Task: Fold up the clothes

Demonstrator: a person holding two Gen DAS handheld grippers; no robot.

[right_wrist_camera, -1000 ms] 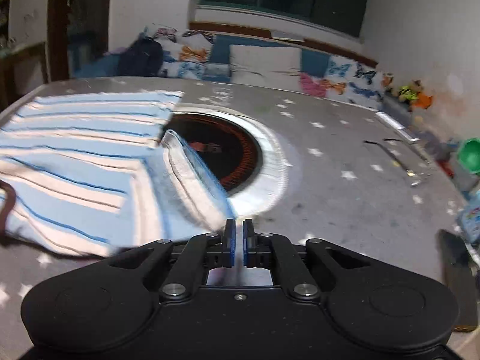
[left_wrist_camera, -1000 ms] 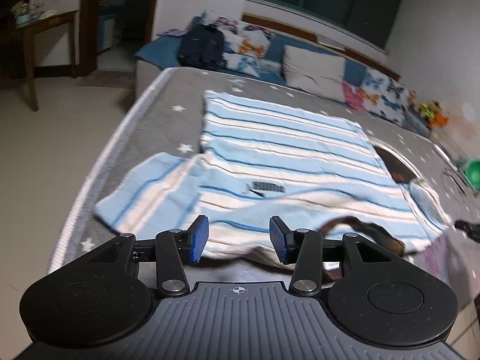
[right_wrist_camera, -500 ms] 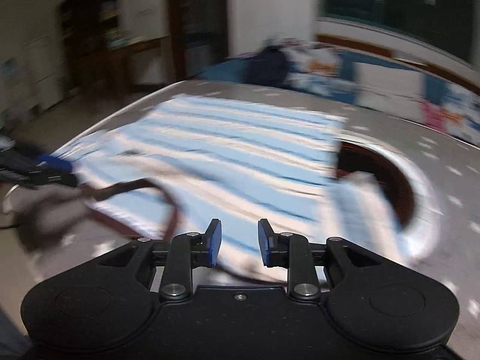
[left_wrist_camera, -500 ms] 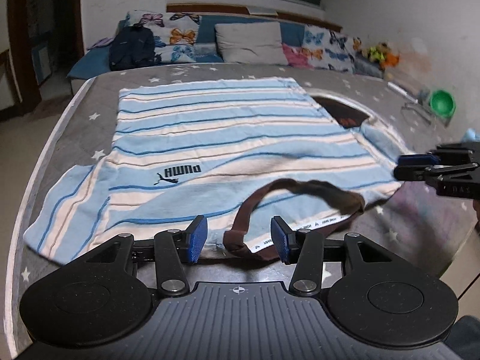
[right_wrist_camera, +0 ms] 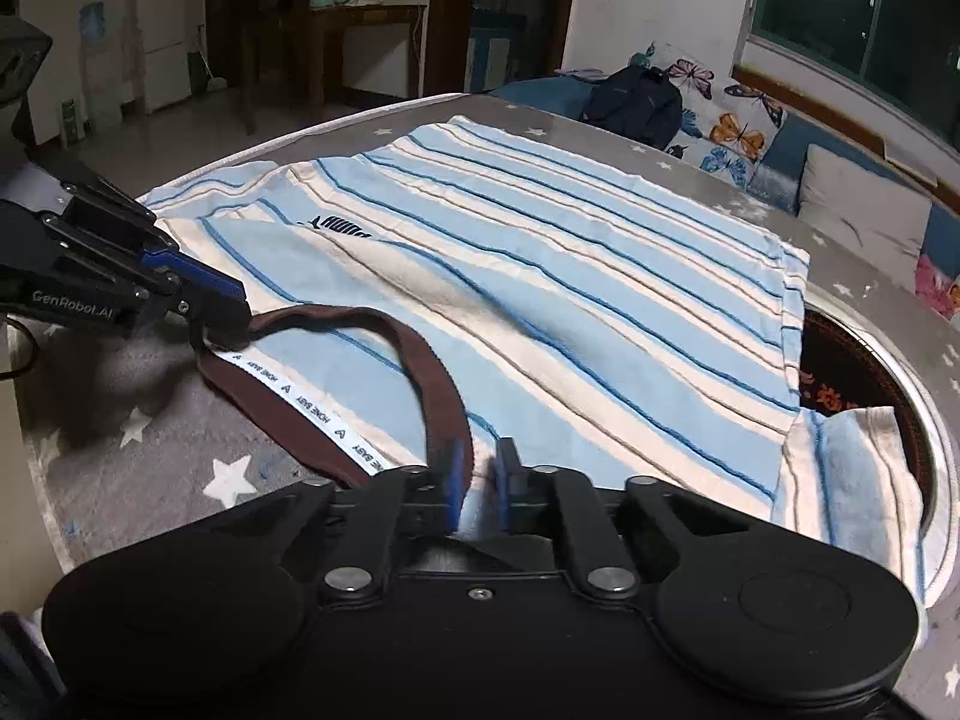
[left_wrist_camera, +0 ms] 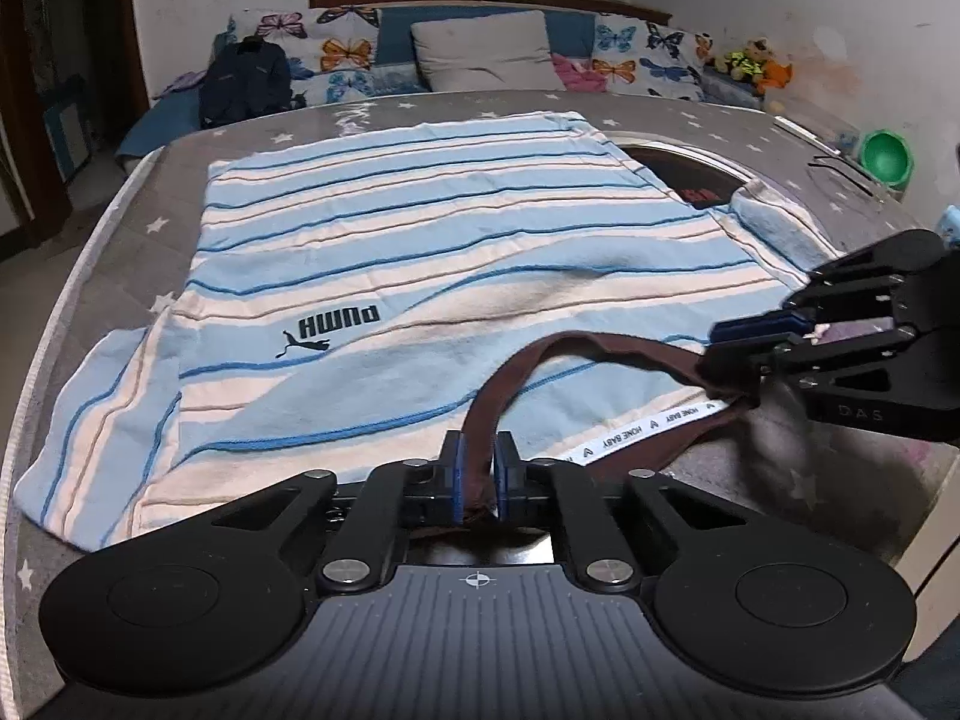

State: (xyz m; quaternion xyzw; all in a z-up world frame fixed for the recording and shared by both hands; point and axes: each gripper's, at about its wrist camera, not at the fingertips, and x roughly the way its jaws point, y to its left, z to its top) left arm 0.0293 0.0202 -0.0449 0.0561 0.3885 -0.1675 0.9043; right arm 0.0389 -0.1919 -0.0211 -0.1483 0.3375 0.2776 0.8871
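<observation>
Striped T-shirt [left_wrist_camera: 420,252], pale blue and cream, lies spread flat on a grey star-patterned table [left_wrist_camera: 420,111], its brown collar [left_wrist_camera: 498,396] at the near edge and its hem toward the far sofa. One sleeve [left_wrist_camera: 96,438] lies flat to the left; the other [right_wrist_camera: 852,468] is rumpled over a round dark inset in the tabletop.

Left gripper [left_wrist_camera: 477,477] has its jaws clenched on the collar at one shoulder. Right gripper [right_wrist_camera: 477,486] sits at the other shoulder, jaws nearly together around the shirt's edge; the view is blurred there, so a firm grasp cannot be confirmed.

Judging by this, the step in hand is gripping both shoulders. The next move likely calls for both grippers to lift evenly and carry the collar edge toward the hem, keeping the cloth taut.

Count: one shirt, one collar, two sleeves, two grippers, one table. A dark jacket [left_wrist_camera: 246,81] and a green bowl [left_wrist_camera: 887,157] sit beyond.
</observation>
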